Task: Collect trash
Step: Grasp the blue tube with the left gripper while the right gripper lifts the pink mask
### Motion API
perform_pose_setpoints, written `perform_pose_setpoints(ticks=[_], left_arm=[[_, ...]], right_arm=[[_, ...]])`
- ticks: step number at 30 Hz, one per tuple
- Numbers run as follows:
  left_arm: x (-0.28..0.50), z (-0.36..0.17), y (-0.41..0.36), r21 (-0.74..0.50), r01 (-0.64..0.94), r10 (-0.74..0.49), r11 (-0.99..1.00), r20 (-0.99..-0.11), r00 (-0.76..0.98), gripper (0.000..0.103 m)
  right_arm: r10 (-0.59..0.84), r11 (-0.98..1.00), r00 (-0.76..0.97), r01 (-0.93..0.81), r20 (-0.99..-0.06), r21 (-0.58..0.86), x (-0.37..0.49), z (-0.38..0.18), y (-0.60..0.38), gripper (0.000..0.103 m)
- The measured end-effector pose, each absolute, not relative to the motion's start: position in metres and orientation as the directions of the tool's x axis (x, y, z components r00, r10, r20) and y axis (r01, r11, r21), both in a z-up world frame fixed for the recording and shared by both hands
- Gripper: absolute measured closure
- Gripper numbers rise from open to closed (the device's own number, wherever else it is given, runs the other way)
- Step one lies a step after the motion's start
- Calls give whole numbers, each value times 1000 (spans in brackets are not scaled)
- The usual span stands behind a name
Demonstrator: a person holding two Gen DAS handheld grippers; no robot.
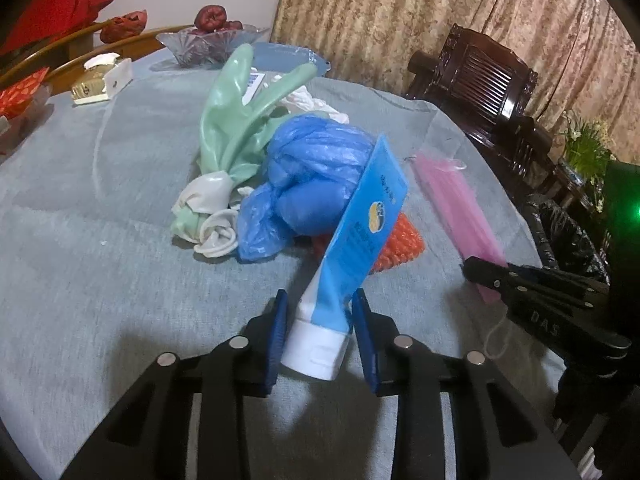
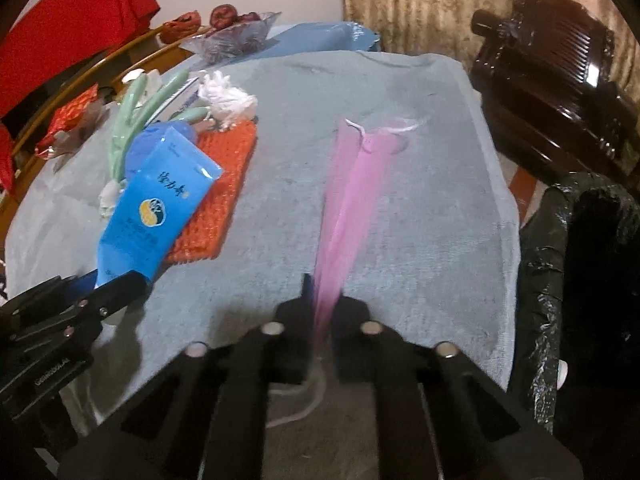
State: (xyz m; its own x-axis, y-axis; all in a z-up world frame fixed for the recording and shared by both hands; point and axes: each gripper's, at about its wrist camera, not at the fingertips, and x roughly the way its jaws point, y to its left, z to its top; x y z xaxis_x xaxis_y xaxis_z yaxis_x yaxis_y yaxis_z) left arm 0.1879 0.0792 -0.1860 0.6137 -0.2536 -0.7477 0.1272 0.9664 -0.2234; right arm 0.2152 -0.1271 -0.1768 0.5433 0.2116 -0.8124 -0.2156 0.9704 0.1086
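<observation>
While right gripper (image 2: 322, 300) is pinching pink pleated face mask (image 2: 352, 184), long axis running straight ahead, we are noting black-lined bin (image 2: 592, 264) lying right; left gripper (image 1: 320, 320) is clamping blue-and-white plastic tube (image 1: 352, 236).

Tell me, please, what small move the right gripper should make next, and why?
Probably lift and carry right toward the bin. The right gripper is shut on the near end of the pink mask, whose far end lies on the cloth. The black-lined bin stands just past the table's right edge. The left gripper has the tube.
</observation>
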Motion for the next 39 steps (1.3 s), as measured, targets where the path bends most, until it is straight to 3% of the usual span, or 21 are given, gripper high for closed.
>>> perform_pose_setpoints(ticks=[15,23,27,31,35,37,39], left_arm=[[161,-149,63,-242,170,-293,955,-689,663,75],[165,-175,48,-234,165,-286,958,-759,585,74],[168,-177,42,-213,161,-267,964,-766,585,56],[174,-184,36,-187,154,-242,970,-785,570,50],[171,-189,26,-131,157,-198,979,-793,576,50],[168,-189,22,-85,166,-167,983,-792,588,59],[166,-189,23,-92,163,-172,982,-787,592,59]], right_arm=[[268,958,627,-254,-731,133,175,-121,-146,102],[267,958,597,-248,-757,142,165,-133,-150,101],[266,959,584,-240,-767,150,164,-140,-152,101],[265,960,582,-230,-768,157,165,-142,-156,101],[265,961,580,-222,-770,163,167,-143,-159,101],[266,961,581,-218,-769,167,167,-144,-160,101],[268,961,582,-217,-768,172,167,-144,-160,101]])
